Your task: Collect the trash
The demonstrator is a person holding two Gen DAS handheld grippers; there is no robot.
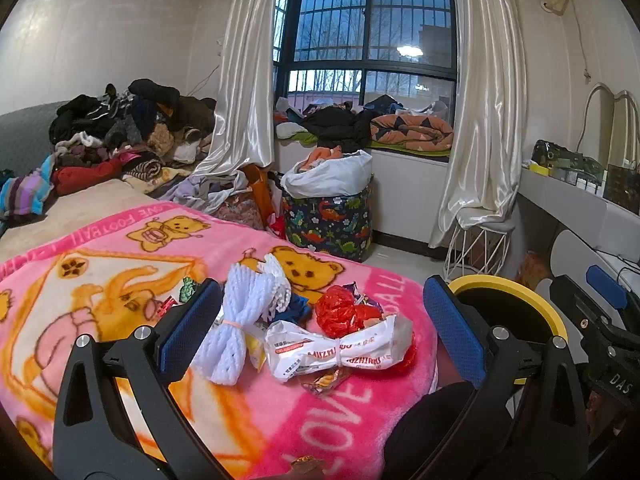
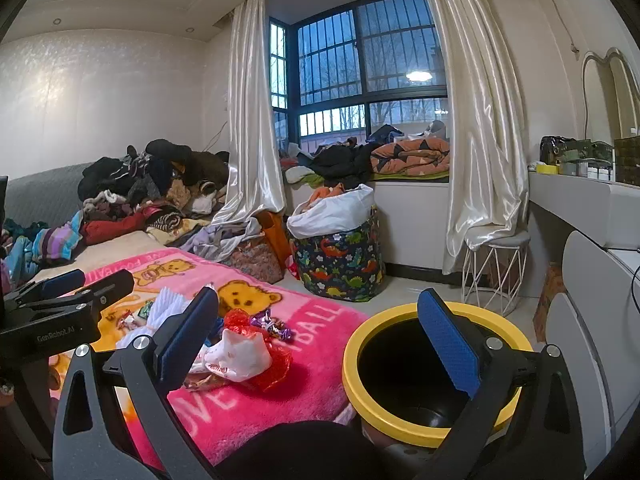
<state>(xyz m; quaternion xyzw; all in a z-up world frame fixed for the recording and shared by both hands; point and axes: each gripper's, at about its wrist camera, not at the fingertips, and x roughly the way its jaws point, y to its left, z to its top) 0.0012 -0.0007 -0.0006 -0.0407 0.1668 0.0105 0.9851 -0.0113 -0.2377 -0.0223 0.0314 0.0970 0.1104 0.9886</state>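
Pink blanket [image 1: 100, 248] on the bed carries the trash: white foam netting [image 1: 236, 320], a white wrapper [image 1: 340, 354] and red plastic [image 1: 340, 312]. Both the left hand-held gripper [image 1: 320, 332] and the right hand-held gripper [image 2: 320, 340] gape wide and empty, beside a yellow-rimmed bin [image 2: 352, 360].

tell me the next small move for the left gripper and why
Probably ease the left gripper forward and down onto the white printed wrapper. Its jaws are open and empty, the wrapper lies between them on the pink blanket, and the yellow-rimmed bin stands empty close by.

Yellow-rimmed bin [image 1: 516, 312]: mostly hidden behind right finger. Candy wrapper [image 1: 306, 462]: cut by near edge. Dresser items [image 2: 576, 156]: too small to identify.
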